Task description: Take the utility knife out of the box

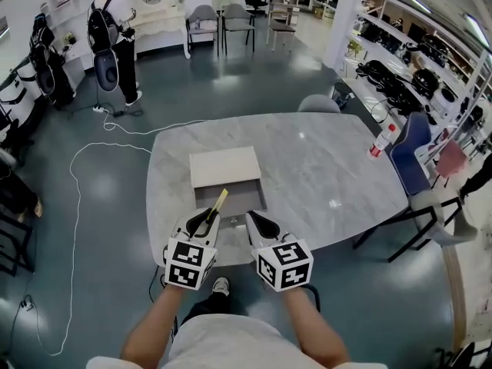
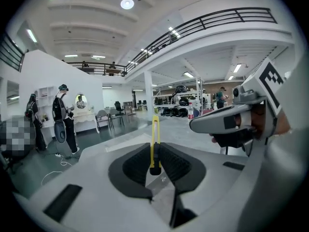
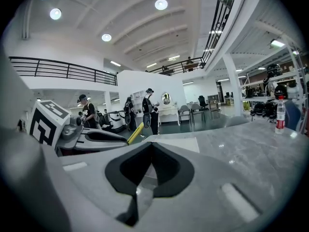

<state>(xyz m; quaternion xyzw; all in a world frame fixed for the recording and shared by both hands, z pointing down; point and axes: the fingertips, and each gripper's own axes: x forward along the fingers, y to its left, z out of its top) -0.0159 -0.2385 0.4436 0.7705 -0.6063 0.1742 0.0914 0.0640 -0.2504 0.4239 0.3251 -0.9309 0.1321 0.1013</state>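
A slim yellow utility knife (image 1: pixel 218 203) is clamped between the pads of my left gripper (image 1: pixel 206 220) and sticks out forward past the fingertips. In the left gripper view the knife (image 2: pixel 155 134) stands upright between the black pads of that gripper (image 2: pixel 154 154). It hangs above the near end of the open grey box (image 1: pixel 240 197), whose beige lid (image 1: pixel 225 166) lies just beyond it on the marble table (image 1: pixel 323 167). My right gripper (image 1: pixel 261 223) is beside the left one over the table's near edge, its pads (image 3: pixel 166 166) closed together on nothing.
A water bottle (image 1: pixel 381 141) stands at the table's far right edge. A blue chair (image 1: pixel 411 160) and a grey chair (image 1: pixel 319 103) are at the table. A white cable (image 1: pixel 77 206) runs over the floor on the left, where a person (image 1: pixel 114 33) stands far back.
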